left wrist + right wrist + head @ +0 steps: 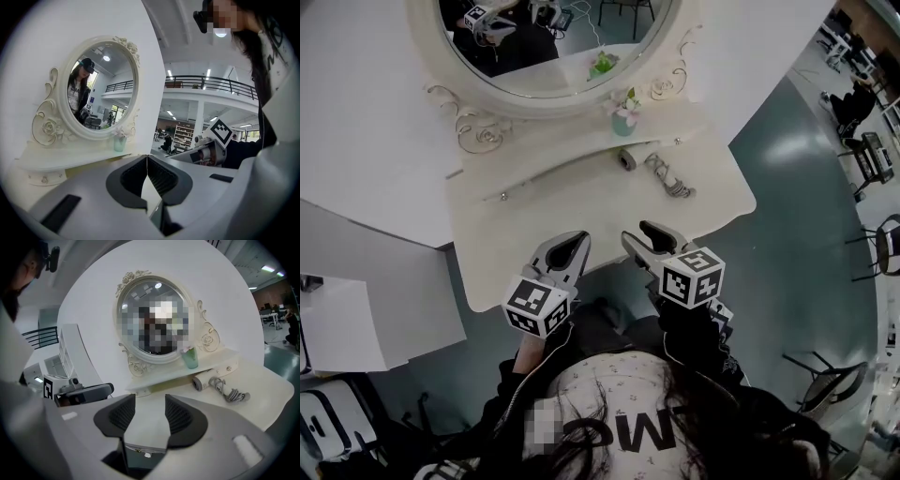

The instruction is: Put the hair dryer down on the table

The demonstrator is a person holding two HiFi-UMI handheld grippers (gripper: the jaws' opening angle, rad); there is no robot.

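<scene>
The hair dryer [627,159] lies on its side on the white dressing table [534,211], below the mirror, with its bundled cord [671,180] beside it to the right. In the right gripper view the hair dryer [205,381] rests right of centre, well beyond the jaws. My right gripper [645,236] hangs over the table's front edge, open, with nothing between its pads [149,412]. My left gripper [569,249] is beside it on the left, also over the front edge. Its tips [147,161] meet and it holds nothing.
An oval mirror [553,42] with an ornate frame stands at the back of the table. A small green vase of flowers [623,114] sits on the raised shelf under it. White panels [356,141] stand at left. Chairs [872,159] are on the floor at right.
</scene>
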